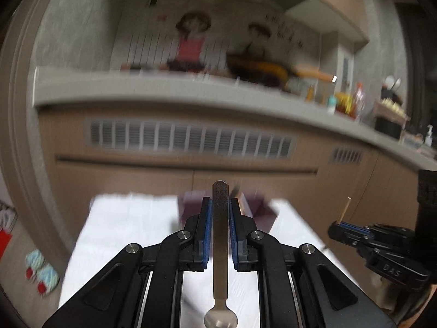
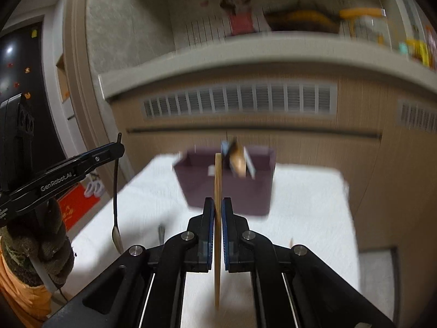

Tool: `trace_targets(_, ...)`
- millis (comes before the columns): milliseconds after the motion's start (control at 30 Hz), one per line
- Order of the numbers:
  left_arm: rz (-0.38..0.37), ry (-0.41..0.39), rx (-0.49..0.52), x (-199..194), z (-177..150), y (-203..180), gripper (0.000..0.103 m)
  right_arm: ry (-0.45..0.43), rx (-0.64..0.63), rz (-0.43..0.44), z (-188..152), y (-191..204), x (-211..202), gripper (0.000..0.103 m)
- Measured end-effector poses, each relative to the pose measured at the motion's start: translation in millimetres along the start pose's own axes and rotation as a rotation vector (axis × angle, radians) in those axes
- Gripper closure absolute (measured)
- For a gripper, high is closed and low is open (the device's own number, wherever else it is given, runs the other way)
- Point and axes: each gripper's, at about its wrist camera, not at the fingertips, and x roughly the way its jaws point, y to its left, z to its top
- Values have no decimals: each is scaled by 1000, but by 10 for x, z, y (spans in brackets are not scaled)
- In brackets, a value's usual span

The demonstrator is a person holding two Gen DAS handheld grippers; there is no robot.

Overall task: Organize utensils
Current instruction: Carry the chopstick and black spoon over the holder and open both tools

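My left tool [image 1: 220,205] pinches a metal spoon [image 1: 220,248], my right tool [image 2: 217,205] a wooden chopstick [image 2: 217,218], both lifted over the white-covered bench [image 2: 300,205]. At its far side stands a purple box [image 2: 226,186] holding utensils. Behind runs a kitchen counter [image 1: 164,93] with vented cabinets [image 1: 191,139].

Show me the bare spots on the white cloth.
Bare white cloth lies right of the purple box, and left of it too. Crowded: the box interior, and the near-left patch where a metal utensil lies under the left gripper's hanging spoon.
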Motion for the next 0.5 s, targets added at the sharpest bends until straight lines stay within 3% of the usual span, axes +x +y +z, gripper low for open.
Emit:
trace_targets(267, 2, -232, 72, 150, 915, -177, 91, -235, -100, -24, 1139, 46, -122, 97)
trace_targets(400, -11, -271, 68, 405, 1183, -153, 91, -263, -125, -52, 1527, -6, 5, 97)
trace_targets(500, 9, -294, 72, 654, 1240, -110, 91, -258, -147, -75, 1631, -64, 166, 97)
